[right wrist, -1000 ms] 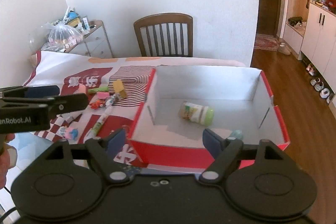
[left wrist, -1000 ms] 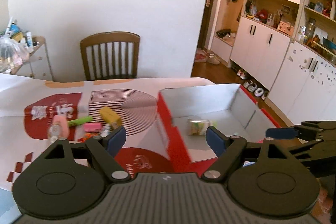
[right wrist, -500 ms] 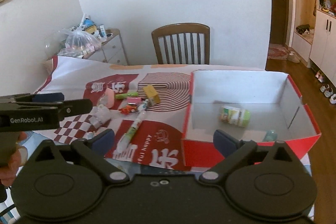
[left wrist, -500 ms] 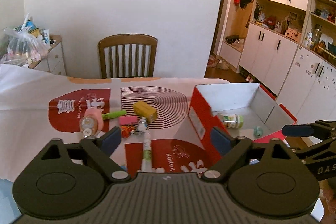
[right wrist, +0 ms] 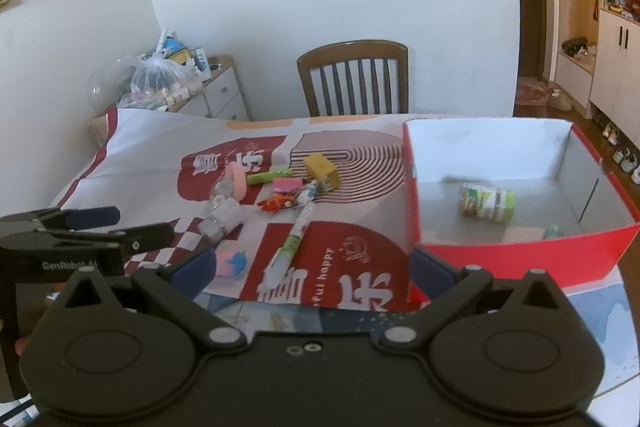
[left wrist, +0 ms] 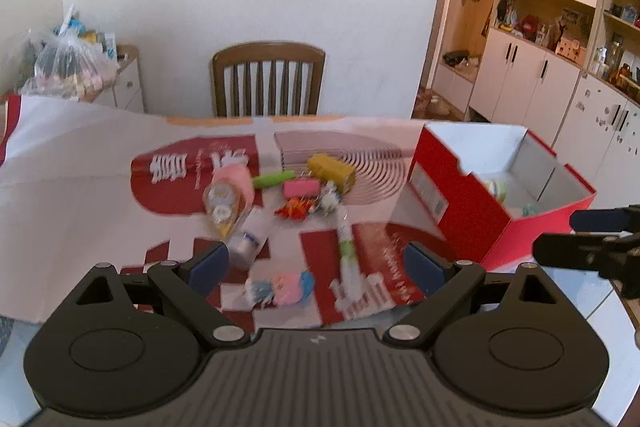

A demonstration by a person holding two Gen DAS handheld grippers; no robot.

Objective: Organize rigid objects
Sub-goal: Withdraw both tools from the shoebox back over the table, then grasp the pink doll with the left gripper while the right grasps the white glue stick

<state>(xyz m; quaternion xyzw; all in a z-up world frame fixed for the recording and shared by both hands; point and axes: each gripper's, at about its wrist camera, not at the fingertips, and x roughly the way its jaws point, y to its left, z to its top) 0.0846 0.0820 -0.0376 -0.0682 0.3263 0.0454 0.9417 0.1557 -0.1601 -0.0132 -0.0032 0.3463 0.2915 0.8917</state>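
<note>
A red box point(right wrist: 520, 259) stands open on the right of the table, with a green-capped bottle point(right wrist: 486, 201) and a small teal thing point(right wrist: 554, 231) lying inside. Left of the box point(left wrist: 452, 195) lies a loose pile: a yellow block point(left wrist: 331, 169), a pink tape dispenser point(left wrist: 228, 193), a green marker point(left wrist: 273, 179), a pink eraser point(left wrist: 301, 187), a clear small bottle point(left wrist: 250, 237), a long white-green pen point(left wrist: 346, 251) and a pink-blue clip point(left wrist: 284, 287). My left gripper point(left wrist: 316, 263) hangs open over the near side of the pile. My right gripper point(right wrist: 313, 269) is open too, near the pen point(right wrist: 292, 243), holding nothing.
A patterned red-white cloth point(right wrist: 344, 267) covers the table. A wooden chair point(right wrist: 354, 79) stands behind it against the wall. A drawer unit with a plastic bag point(right wrist: 160, 79) is at the back left. White cabinets point(left wrist: 540, 87) line the right.
Both grippers have swung left, away from the box and toward the pile of small items. Their jaws stand wider than a second ago. The items on the table have not moved.
</note>
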